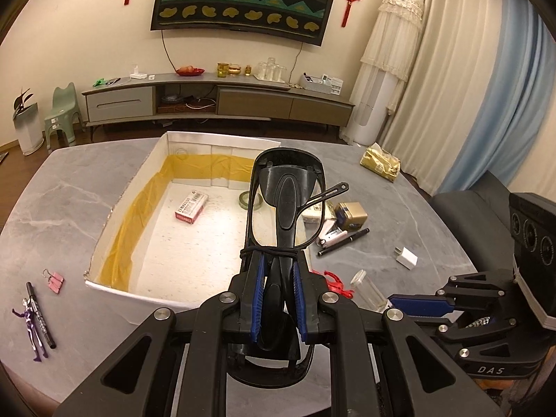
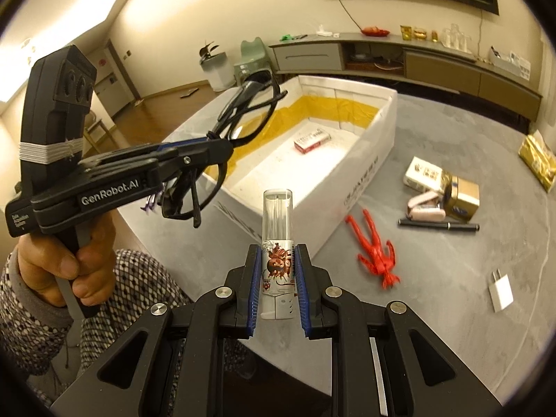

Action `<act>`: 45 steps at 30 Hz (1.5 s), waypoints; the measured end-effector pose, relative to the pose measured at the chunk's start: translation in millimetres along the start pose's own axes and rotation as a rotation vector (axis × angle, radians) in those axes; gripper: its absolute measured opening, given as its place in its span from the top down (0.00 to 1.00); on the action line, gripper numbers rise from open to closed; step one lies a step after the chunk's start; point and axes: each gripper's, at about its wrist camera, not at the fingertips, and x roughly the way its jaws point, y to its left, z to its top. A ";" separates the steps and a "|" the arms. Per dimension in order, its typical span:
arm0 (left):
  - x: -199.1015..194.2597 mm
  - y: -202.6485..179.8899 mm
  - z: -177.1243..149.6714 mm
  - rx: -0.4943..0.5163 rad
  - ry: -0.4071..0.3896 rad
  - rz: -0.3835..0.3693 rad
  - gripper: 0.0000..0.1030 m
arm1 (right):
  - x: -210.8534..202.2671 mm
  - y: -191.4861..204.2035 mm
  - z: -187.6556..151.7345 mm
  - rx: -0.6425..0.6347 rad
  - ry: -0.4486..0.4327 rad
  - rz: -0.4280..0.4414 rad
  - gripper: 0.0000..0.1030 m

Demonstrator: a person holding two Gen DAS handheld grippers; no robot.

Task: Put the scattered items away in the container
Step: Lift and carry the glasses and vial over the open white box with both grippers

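My left gripper [image 1: 277, 264] is shut on black folded glasses [image 1: 285, 187] tied with a band, held above the white box [image 1: 139, 180] lined with yellow tape. From the right wrist view, the same left gripper [image 2: 208, 146] and glasses [image 2: 250, 107] hover over the box's [image 2: 365, 173] near left corner. My right gripper [image 2: 277, 253] is shut on a small bottle [image 2: 278, 229] with a clear cap and cartoon label, upright just in front of the box. Inside the box lie a red-and-white carton [image 1: 191, 206] and a tape roll [image 1: 245, 199].
Right of the box lie a red figure [image 2: 377, 253], a black pen [image 2: 438, 226], a pink stapler [image 2: 425, 206], a gold box [image 2: 462, 194], a white plug [image 2: 500, 292] and a gold packet [image 2: 538, 160]. Left of it are a marker [image 1: 41, 314], a purple figure [image 1: 33, 326] and pink tags [image 1: 55, 281].
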 end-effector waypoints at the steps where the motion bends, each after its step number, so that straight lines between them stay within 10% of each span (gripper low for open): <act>1: -0.1 1.9 0.8 -0.003 -0.002 0.000 0.84 | 0.8 1.2 2.8 -0.005 -0.001 -0.001 0.81; 45: 37.5 60.6 50.7 -0.056 0.029 0.029 0.84 | 54.8 -0.4 96.4 -0.109 0.024 -0.031 0.81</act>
